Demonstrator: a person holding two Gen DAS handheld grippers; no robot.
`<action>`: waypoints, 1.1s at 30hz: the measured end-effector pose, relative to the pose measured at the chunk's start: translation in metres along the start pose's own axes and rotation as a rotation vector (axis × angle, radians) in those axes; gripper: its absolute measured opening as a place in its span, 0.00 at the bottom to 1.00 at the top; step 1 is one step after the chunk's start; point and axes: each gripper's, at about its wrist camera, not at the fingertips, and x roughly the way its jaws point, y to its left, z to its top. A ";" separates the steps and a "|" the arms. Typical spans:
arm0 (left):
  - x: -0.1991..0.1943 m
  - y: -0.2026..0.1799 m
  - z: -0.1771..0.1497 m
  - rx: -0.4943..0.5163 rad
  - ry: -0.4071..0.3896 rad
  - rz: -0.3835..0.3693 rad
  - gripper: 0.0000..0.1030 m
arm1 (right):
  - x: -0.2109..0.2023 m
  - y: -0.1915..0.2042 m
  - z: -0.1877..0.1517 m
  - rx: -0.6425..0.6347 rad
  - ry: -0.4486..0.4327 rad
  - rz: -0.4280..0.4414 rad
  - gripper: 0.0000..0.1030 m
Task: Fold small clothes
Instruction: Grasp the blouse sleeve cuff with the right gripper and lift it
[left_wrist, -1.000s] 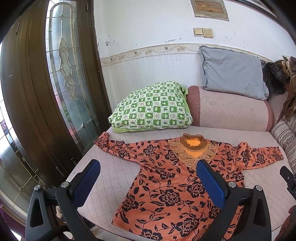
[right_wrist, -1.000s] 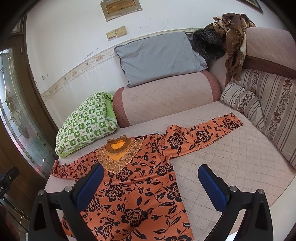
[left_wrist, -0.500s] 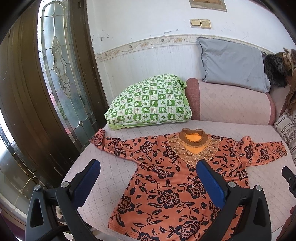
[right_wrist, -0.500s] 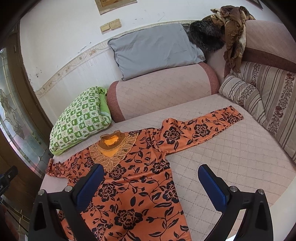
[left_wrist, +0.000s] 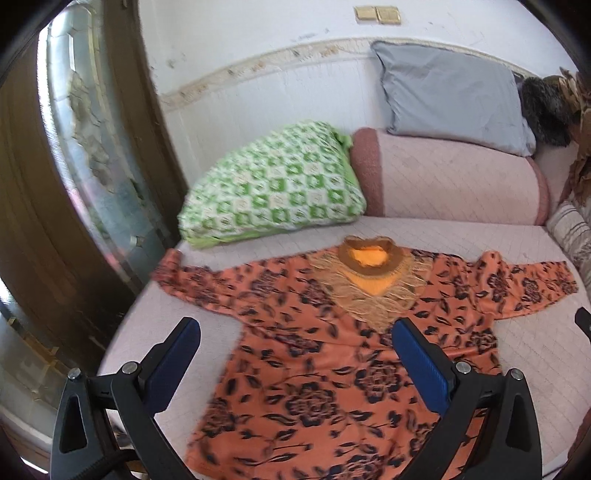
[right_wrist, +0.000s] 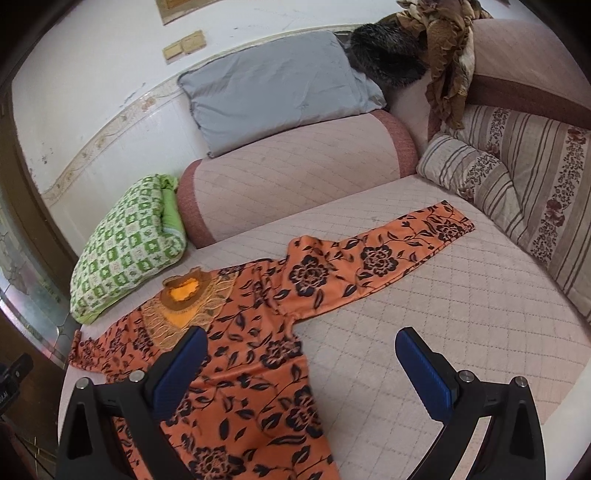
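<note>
An orange blouse with black flowers (left_wrist: 325, 354) lies flat and face up on the pink quilted sofa seat (left_wrist: 535, 350), sleeves spread to both sides, gold lace collar toward the backrest. It also shows in the right wrist view (right_wrist: 258, 350), with one sleeve (right_wrist: 388, 251) stretched to the right. My left gripper (left_wrist: 295, 365) is open and empty above the blouse's left side. My right gripper (right_wrist: 301, 369) is open and empty above the blouse's right edge and the bare seat (right_wrist: 461, 302).
A green checked pillow (left_wrist: 273, 184) lies at the back left beside the pink bolster (left_wrist: 454, 177). A grey pillow (left_wrist: 450, 96) leans above it. Striped cushions (right_wrist: 517, 177) line the right side. A dark wooden door with glass (left_wrist: 74, 184) stands at the left.
Both grippers have moved forward and lower toward the blouse, which looks larger now. The jaws stayed open. The blouse has not moved.
</note>
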 end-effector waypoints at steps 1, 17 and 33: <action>0.011 -0.003 0.000 -0.009 0.025 -0.041 1.00 | 0.007 -0.008 0.004 0.008 -0.001 -0.008 1.00; 0.181 -0.101 -0.025 0.039 0.038 -0.114 1.00 | 0.183 -0.169 0.042 0.140 0.069 -0.108 0.69; 0.207 -0.062 -0.025 0.044 0.044 -0.026 1.00 | 0.226 -0.236 0.047 0.665 -0.007 -0.143 0.68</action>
